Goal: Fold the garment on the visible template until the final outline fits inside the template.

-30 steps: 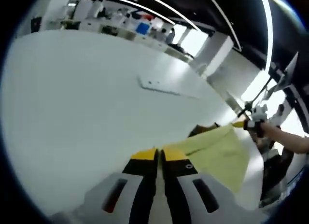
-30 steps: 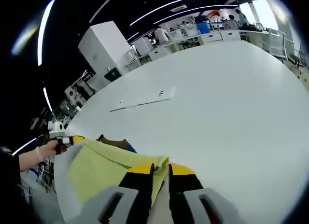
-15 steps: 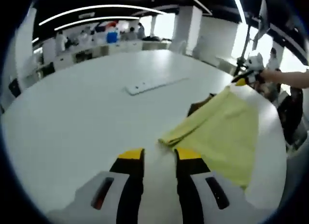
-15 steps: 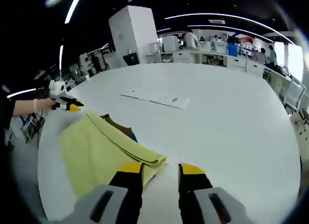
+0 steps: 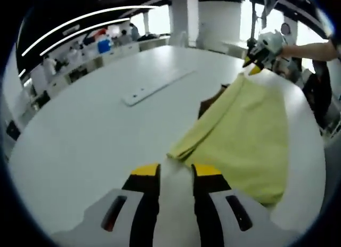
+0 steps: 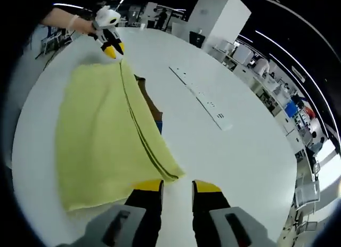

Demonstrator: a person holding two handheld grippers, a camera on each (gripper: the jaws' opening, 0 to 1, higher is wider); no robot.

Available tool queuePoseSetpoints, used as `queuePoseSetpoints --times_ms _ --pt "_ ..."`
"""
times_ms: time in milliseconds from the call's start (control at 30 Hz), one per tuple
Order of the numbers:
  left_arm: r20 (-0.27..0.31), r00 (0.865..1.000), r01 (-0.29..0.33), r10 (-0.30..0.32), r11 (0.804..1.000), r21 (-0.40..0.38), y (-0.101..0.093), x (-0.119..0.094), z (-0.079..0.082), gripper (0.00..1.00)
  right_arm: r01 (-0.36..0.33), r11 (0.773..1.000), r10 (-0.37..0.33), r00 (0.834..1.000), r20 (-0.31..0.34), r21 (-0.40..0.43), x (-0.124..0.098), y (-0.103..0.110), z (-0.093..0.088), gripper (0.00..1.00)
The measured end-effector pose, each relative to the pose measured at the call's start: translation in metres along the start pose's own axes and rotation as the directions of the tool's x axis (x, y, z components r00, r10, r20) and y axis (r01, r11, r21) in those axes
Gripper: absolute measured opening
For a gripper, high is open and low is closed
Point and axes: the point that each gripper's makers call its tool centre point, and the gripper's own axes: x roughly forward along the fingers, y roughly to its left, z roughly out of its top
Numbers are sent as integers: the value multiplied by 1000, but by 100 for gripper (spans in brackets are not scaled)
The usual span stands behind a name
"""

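A yellow garment [image 5: 242,130] lies folded flat on the white table [image 5: 80,135], and it runs away from me in the right gripper view [image 6: 101,135] too. A brown piece [image 5: 209,105] with a bit of blue [image 6: 159,126] pokes out from under its folded edge. My left gripper [image 5: 176,170] stands open just short of the garment's near corner, touching nothing. My right gripper [image 6: 177,186] is open as well, just off the corner at the other end. Each gripper appears at the far corner in the other's view, the right gripper [image 5: 254,66] and the left gripper [image 6: 112,47], each held by a hand.
A flat white strip [image 5: 154,87] is set into the tabletop beyond the garment, also seen as a strip [image 6: 200,98] in the right gripper view. The table edge [image 5: 319,172] runs close along the garment's outer side. Desks, pillars and people stand far behind.
One second ago both grippers were shut on the garment's corners. They have since let go and opened, and the cloth now rests flat on the table.
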Motion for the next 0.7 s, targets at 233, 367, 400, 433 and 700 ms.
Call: queuePoseSetpoints --times_ms 233,367,400,433,700 --pt "-16 1000 0 1 1000 30 0 5 -3 18 1 996 -4 999 -32 -84 9 -4 -5 17" --pt "-21 1000 8 -8 1000 26 -1 9 -3 18 -6 995 2 999 -39 -104 12 -3 -4 16" --pt "-23 1000 10 -9 1000 29 -1 9 -3 18 -7 994 3 999 -38 -105 13 -3 -4 16" --pt "-21 1000 10 -9 1000 30 -1 10 -2 18 -9 994 5 999 -37 -108 13 -3 -3 15" --pt "-18 1000 0 0 999 33 1 18 1 17 -14 993 10 999 -31 -119 18 -5 -3 14"
